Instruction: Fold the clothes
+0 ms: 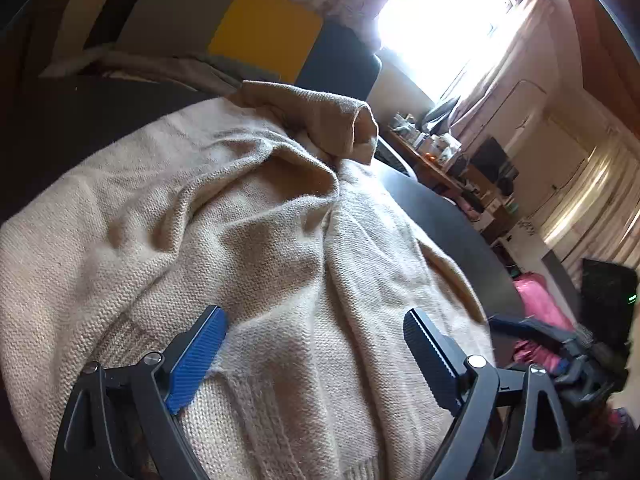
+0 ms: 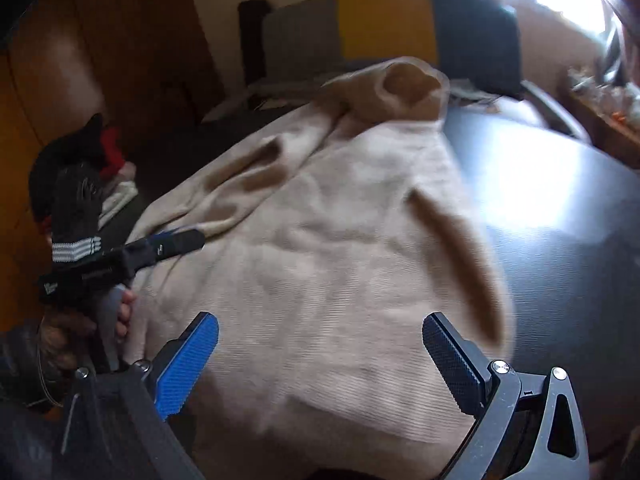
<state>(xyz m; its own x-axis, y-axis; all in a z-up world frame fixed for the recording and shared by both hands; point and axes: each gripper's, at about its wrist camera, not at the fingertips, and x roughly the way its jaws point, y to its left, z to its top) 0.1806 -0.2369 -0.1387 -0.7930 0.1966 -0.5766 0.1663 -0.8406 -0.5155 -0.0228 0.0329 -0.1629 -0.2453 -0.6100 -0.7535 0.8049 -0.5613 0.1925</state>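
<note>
Across the dark round tabletop (image 2: 560, 216) lies a cream-beige knitted sweater (image 2: 320, 248), spread loosely with deep creases and its ribbed hem towards the person. One sleeve, its cuff (image 2: 408, 84) rolled open, is bunched at the far end near a grey, yellow and navy cushion (image 2: 384, 24).

The left gripper (image 1: 316, 344) hovers just above the hem region with its jaws spread wide, nothing between them — the knit shows plainly in the gap. The right gripper (image 2: 320, 344) is likewise splayed wide and empty, low over the near part of the garment, closer to the sweater's right edge, where the fabric curls over the table. From the right wrist view, the left gripper sits at the sweater's left border, beside a raised fold.

The sweater's long axis runs away from both claws, hem near and sleeve far, so each gripper faces along the garment rather than across it. Judging by this, the next move likely calls for each claw to pinch its own side — left edge for the left, right edge for the right. Neither has yet closed on cloth.
</note>
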